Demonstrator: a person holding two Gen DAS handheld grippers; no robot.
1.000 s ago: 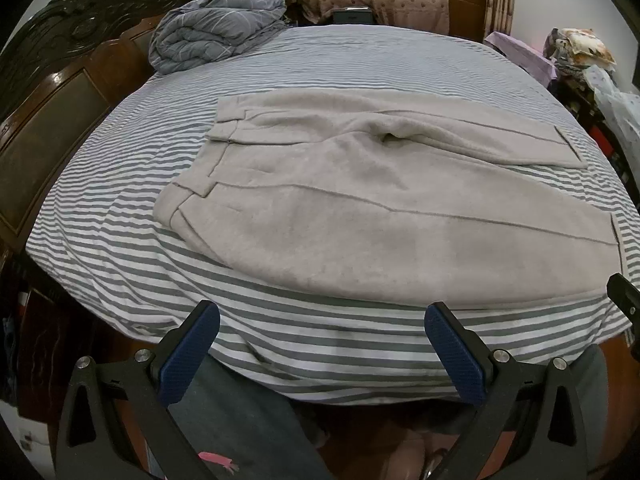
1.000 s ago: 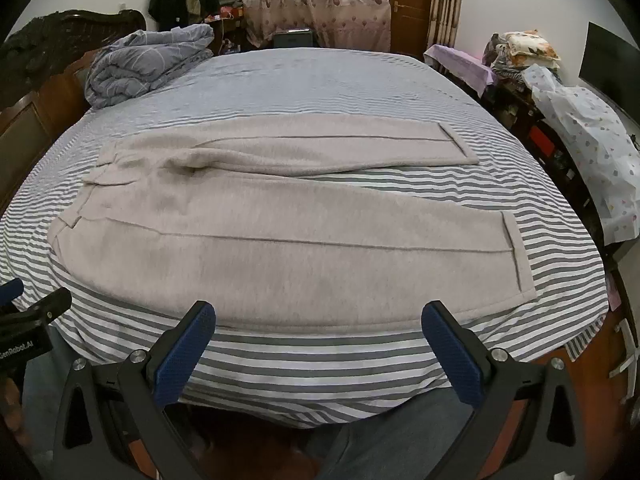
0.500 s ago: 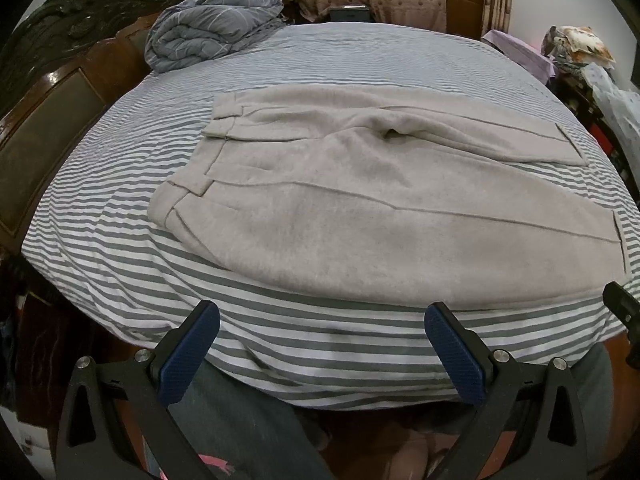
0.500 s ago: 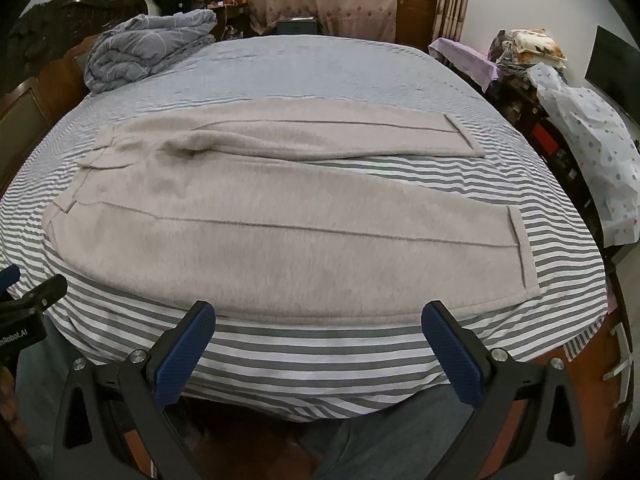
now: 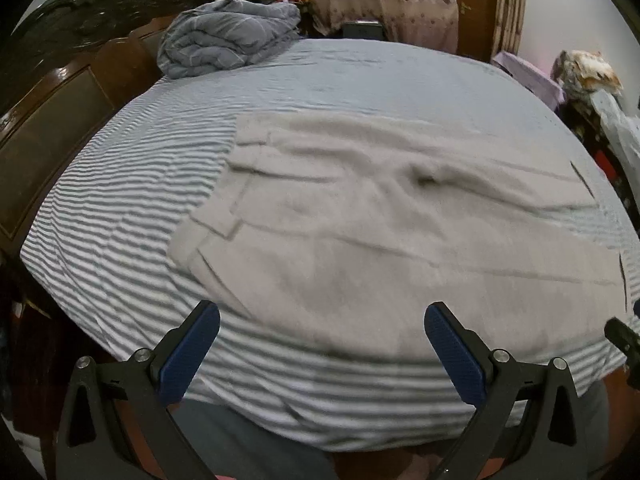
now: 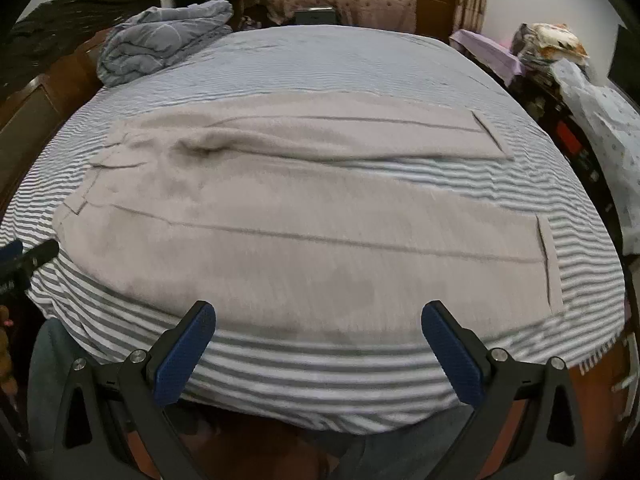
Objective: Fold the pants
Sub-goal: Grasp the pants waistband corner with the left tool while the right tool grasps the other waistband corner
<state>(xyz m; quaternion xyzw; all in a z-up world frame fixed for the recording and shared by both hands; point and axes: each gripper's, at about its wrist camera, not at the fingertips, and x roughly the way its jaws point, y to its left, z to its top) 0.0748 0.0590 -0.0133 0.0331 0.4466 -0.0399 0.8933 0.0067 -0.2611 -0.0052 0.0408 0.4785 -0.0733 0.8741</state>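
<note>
Beige pants [image 5: 360, 216] [image 6: 304, 240] lie spread flat on a grey-and-white striped bed [image 5: 112, 216] [image 6: 320, 368], waistband to the left, both legs running right and splayed apart at the hems. My left gripper [image 5: 322, 346] hovers open over the bed's near edge, just short of the near leg, toward the waist end. My right gripper [image 6: 318, 344] is open too, above the near edge at the middle of the near leg. Nothing sits between either pair of blue pads. Part of the left gripper [image 6: 24, 258] shows at the right wrist view's left edge.
A rolled grey quilt [image 5: 228, 36] [image 6: 160, 46] rests at the bed's far left by the dark wooden headboard [image 5: 60, 120]. Cluttered furniture and bags [image 6: 580, 92] line the right side. Curtains and a door stand behind the bed. A person's grey-clad legs [image 5: 240, 440] are below the grippers.
Both grippers have moved forward and closer over the bed's near edge; the pants fill more of each view. Both stay open. The pants have not shifted.
</note>
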